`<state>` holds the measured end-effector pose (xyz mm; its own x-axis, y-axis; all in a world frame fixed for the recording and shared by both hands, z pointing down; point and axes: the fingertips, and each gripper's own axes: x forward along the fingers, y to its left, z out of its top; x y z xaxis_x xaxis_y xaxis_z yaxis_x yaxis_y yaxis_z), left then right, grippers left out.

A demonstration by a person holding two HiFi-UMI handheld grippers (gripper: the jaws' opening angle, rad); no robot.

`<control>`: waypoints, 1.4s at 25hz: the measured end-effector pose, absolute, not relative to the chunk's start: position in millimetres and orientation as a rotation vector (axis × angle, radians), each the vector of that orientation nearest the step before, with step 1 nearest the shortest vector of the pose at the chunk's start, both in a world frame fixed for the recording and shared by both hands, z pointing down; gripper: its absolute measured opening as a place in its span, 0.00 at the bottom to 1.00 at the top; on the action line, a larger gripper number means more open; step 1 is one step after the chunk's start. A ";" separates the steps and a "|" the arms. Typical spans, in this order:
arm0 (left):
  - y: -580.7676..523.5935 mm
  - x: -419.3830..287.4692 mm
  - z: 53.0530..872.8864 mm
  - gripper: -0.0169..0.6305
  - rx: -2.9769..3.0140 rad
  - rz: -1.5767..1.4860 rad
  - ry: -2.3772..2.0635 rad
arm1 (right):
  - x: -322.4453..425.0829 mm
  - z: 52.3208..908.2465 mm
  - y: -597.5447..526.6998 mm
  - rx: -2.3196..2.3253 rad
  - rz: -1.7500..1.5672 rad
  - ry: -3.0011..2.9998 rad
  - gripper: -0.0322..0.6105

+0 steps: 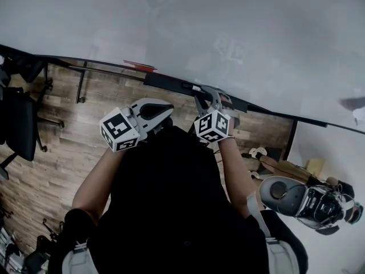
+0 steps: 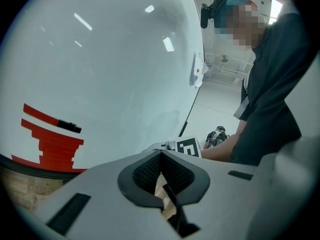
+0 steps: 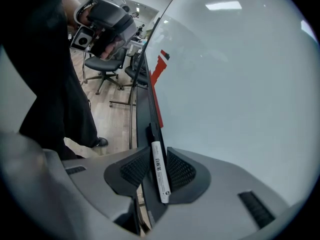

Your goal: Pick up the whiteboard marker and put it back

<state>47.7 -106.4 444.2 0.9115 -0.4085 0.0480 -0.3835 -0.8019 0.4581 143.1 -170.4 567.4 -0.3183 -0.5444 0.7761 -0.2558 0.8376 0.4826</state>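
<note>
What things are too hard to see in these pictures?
Right gripper view: print on the whiteboard marker is too small to read.
Head view: the right gripper hides that marker.
Left gripper view: the black object on the red drawing is too small to identify.

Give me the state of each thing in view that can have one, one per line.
left hand-held gripper: jaws together, nothing between them
right hand-held gripper: shut on the whiteboard marker
whiteboard marker: clamped between the jaws, lined up along the tray
whiteboard: mostly blank, with a red stepped drawing near its lower edge
</note>
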 end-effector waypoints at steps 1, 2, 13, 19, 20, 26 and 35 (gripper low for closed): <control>-106.0 47.5 444.5 0.04 2.601 -0.074 -0.574 | 142.7 568.7 -170.8 0.594 -0.328 -1.909 0.23; -105.2 47.2 444.8 0.04 2.599 -0.075 -0.575 | 142.4 569.9 -171.2 0.593 -0.329 -1.904 0.23; -99.5 41.2 445.2 0.04 2.587 -0.101 -0.596 | 140.8 579.4 -173.5 0.599 -0.345 -1.860 0.22; -94.1 40.8 444.4 0.04 2.589 -0.096 -0.596 | 141.5 581.2 -174.4 0.603 -0.353 -1.849 0.20; -93.4 40.7 444.6 0.04 2.588 -0.095 -0.597 | 140.9 581.9 -173.9 0.599 -0.353 -1.851 0.20; -92.2 40.1 445.0 0.04 2.585 -0.094 -0.612 | 140.9 584.8 -176.3 0.596 -0.363 -1.848 0.19; -88.8 37.7 443.0 0.04 2.582 -0.099 -0.624 | 139.1 584.8 -176.7 0.599 -0.362 -1.850 0.18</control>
